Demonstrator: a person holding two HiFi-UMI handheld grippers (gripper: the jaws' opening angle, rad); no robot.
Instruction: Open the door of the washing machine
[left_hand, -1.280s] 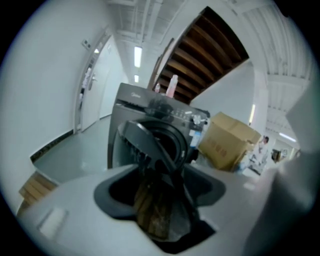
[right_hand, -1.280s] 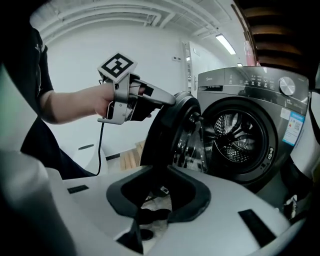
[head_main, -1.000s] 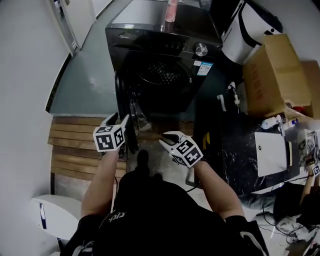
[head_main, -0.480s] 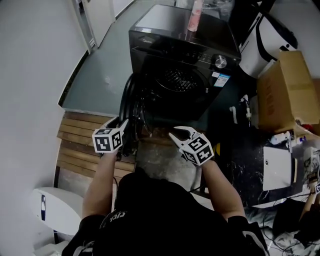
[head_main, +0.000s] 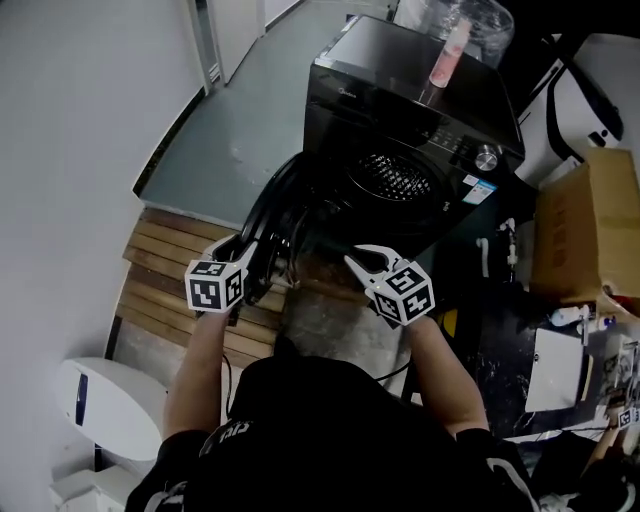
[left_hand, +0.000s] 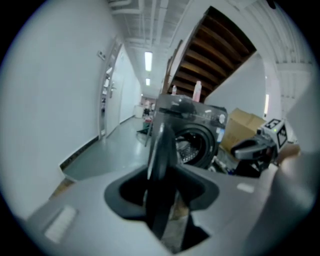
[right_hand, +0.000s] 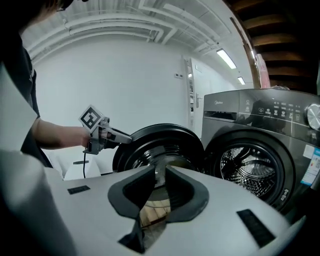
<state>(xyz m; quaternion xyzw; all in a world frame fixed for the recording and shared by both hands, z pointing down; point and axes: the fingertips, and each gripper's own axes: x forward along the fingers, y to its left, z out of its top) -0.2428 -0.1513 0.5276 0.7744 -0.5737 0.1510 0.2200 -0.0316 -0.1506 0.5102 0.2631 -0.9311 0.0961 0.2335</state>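
A black front-loading washing machine (head_main: 420, 130) stands ahead with its steel drum (head_main: 395, 177) exposed. Its round door (head_main: 285, 215) hangs open, swung out to the left. My left gripper (head_main: 245, 252) is at the door's outer edge. In the left gripper view the dark door rim (left_hand: 161, 150) runs edge-on between the jaws, which are closing on it. My right gripper (head_main: 362, 260) hovers in front of the opening, apart from the door. Its jaws are closing with a narrow gap and nothing between them. The right gripper view shows the door (right_hand: 160, 150) and the left gripper (right_hand: 117, 136) on its rim.
A pink bottle (head_main: 448, 45) and a clear container (head_main: 480, 20) stand on the machine's top. A cardboard box (head_main: 585, 220) sits to the right. Wooden slats (head_main: 165, 270) lie under the left arm, and a white appliance (head_main: 100, 410) is at lower left.
The door has swung further out from the machine with the left gripper at its edge. The right gripper has lifted a little, and both arms have drawn back from the machine.
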